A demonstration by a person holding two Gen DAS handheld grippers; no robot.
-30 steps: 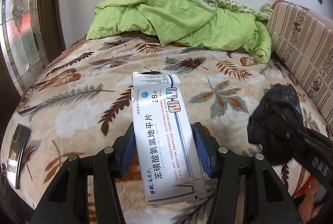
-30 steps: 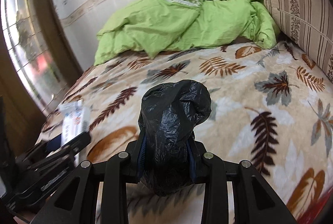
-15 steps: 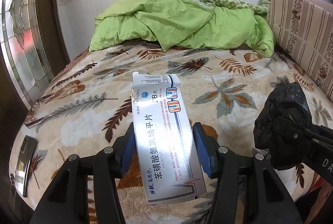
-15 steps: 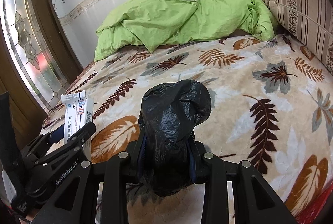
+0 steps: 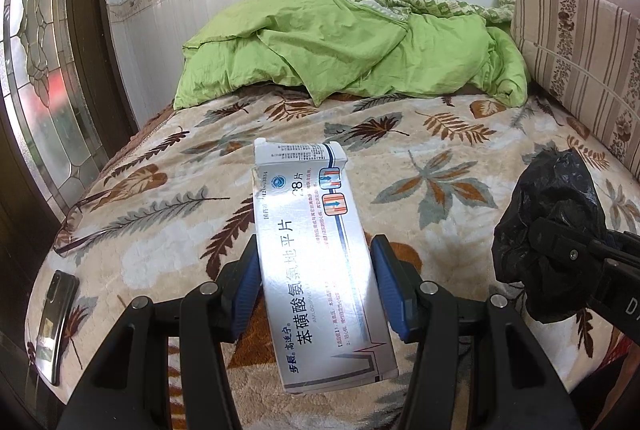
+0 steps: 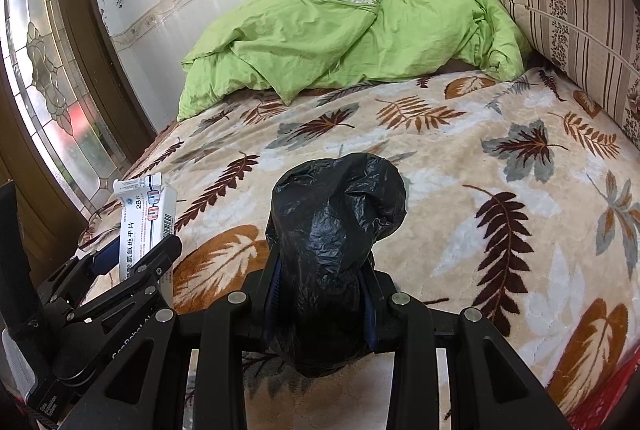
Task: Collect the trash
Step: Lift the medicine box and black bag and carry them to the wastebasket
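Left tongs (image 5: 316, 286) clamp the medicine box (image 5: 316, 262), long axis pointing away; right tongs (image 6: 322, 294) grip the black bag (image 6: 332, 230), just right of the box.

Both looking forward along the fingers from just above the bed (image 5: 400, 166), toward the green quilt (image 6: 320, 38) and wall; sharing bed, quilt, striped cushion (image 5: 580, 50).
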